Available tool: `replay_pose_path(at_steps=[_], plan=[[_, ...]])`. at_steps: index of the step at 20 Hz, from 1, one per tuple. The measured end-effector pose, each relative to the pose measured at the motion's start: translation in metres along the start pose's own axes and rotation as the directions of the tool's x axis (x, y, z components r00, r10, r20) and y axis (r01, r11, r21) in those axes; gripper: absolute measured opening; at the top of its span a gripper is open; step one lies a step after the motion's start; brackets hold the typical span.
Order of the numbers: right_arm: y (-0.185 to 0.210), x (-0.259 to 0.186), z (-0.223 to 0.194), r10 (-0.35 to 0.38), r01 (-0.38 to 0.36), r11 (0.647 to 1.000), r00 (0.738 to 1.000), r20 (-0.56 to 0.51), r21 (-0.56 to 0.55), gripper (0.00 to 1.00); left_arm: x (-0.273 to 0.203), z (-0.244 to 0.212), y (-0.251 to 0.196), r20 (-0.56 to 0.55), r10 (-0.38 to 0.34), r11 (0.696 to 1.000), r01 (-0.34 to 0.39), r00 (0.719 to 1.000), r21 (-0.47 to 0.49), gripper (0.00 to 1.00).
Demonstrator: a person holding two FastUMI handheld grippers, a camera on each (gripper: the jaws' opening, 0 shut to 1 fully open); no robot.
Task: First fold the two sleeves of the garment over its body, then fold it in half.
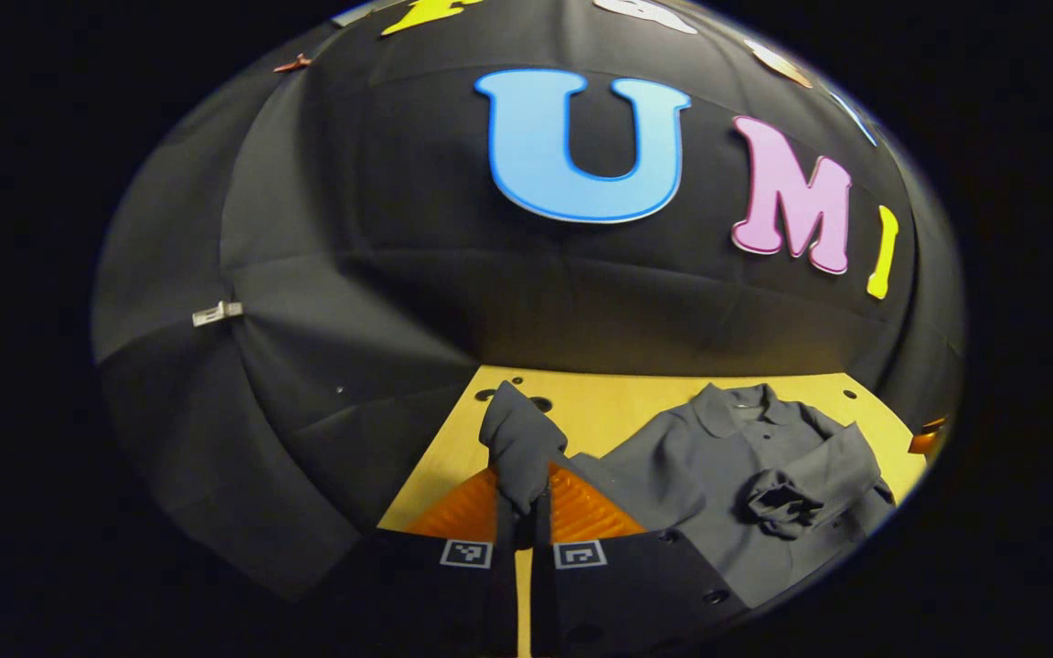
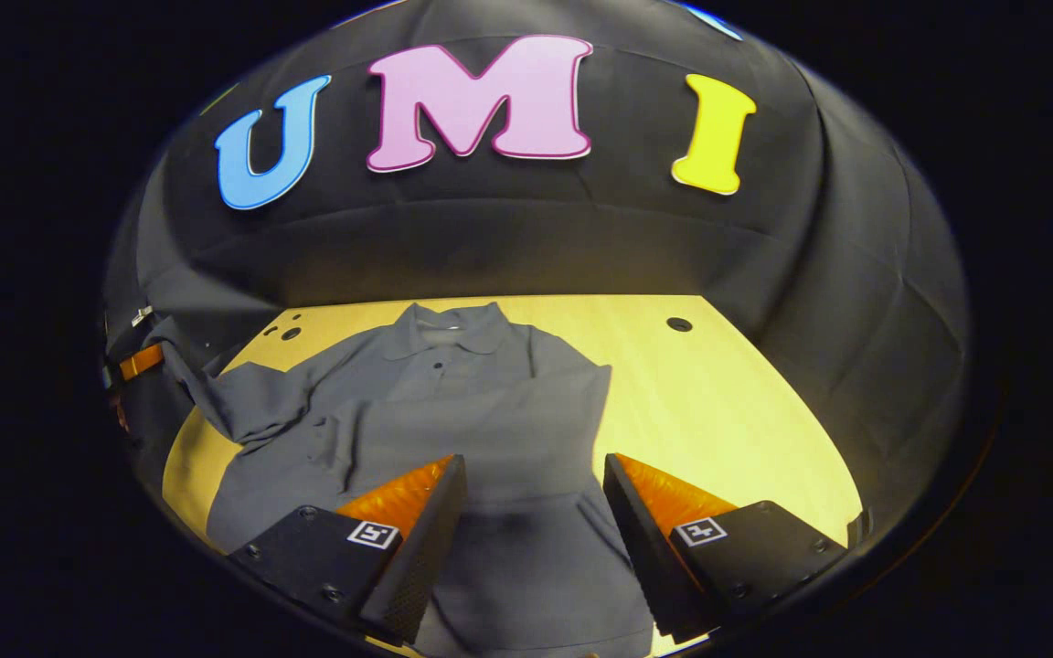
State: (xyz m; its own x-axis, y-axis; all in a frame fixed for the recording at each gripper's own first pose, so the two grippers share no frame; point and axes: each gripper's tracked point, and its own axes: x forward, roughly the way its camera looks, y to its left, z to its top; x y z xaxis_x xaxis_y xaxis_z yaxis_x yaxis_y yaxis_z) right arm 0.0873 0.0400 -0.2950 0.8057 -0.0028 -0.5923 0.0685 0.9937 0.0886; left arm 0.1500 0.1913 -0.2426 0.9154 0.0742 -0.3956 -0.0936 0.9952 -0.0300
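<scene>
Your left hand-held gripper (image 1: 523, 512) pinches a raised sleeve (image 1: 519, 448), lower centre. Your right hand-held gripper (image 2: 534, 521) gapes wide above the grey garment (image 2: 490, 402), spread mid-frame on the desk (image 2: 728, 402).

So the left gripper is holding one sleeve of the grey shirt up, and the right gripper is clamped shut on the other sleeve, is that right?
Not quite. The right gripper is open, its fingers spread above the grey shirt, as the right gripper view shows. The left gripper does hold one sleeve up.
</scene>
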Motion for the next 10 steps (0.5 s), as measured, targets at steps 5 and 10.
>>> replay_pose_path(at_steps=[5,10], plan=[[-0.044,-0.013,-0.009,-0.011,0.011,1.0,1.0,-0.005,0.017,0.94,-0.007,0.021,-0.083,0.023,-0.094,0.995,0.093,0.995,0.036,0.1],[-0.09,-0.018,-0.013,-0.027,0.028,0.999,1.0,-0.014,0.03,0.94,-0.006,0.033,-0.171,0.029,-0.183,0.982,0.181,0.983,0.052,0.1]])
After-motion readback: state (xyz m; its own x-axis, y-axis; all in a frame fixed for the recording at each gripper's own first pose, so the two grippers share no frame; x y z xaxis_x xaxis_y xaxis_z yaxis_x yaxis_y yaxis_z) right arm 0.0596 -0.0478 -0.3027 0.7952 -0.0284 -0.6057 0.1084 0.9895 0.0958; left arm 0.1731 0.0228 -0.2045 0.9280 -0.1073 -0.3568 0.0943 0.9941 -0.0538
